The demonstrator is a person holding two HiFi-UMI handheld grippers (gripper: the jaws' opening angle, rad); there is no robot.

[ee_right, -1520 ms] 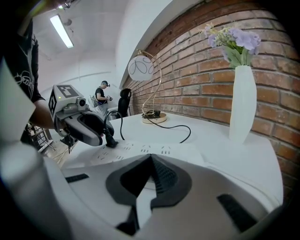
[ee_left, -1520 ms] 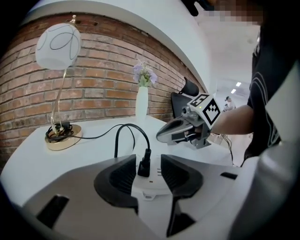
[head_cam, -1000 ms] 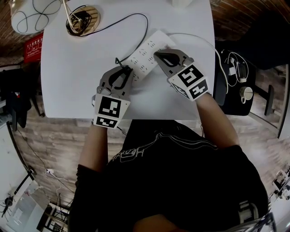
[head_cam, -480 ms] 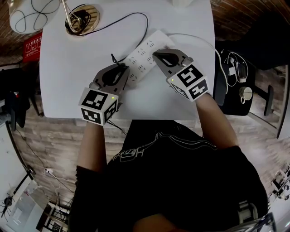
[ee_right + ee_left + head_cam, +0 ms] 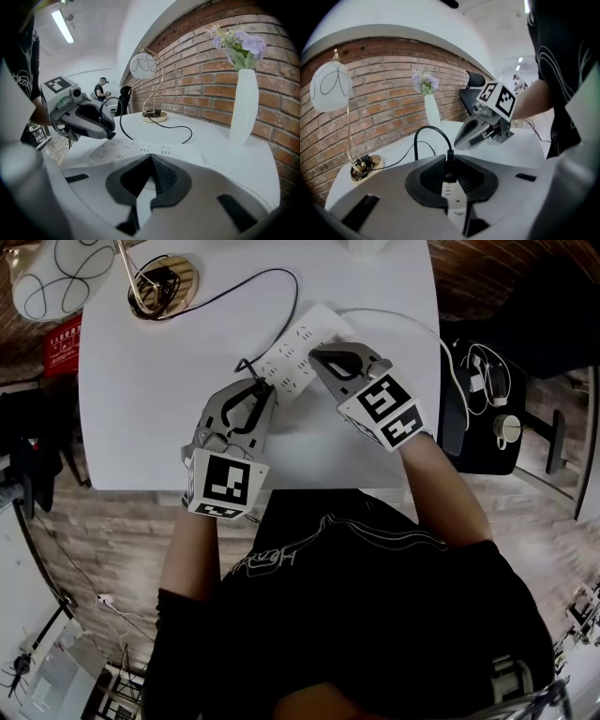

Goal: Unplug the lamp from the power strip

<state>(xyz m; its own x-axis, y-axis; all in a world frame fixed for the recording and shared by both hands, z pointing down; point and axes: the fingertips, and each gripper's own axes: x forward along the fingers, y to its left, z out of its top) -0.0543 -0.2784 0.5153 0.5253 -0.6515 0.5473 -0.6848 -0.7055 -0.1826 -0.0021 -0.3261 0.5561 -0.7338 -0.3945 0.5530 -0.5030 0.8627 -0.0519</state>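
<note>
A white power strip [image 5: 298, 345] lies slanted on the white table [image 5: 141, 409]. My left gripper [image 5: 255, 385] is shut on the lamp's black plug [image 5: 449, 177] at the strip's near left end. I cannot tell whether its pins still sit in the socket. The black cord [image 5: 281, 273] arcs back to the lamp's gold base [image 5: 161, 282], and the lamp's white globe [image 5: 56, 277] is at the far left. My right gripper [image 5: 317, 354] is shut with nothing between its jaws, its tips down on the strip's middle [image 5: 136, 150].
A white vase [image 5: 243, 105] with purple flowers stands at the table's back by the brick wall. To the right of the table is a dark surface with cables [image 5: 487, 381] and a white mug [image 5: 511, 432]. The table's near edge runs just behind both grippers.
The left gripper rolled to the left half a second ago and has rolled back, still shut on the plug. The right gripper has stayed on the strip.
</note>
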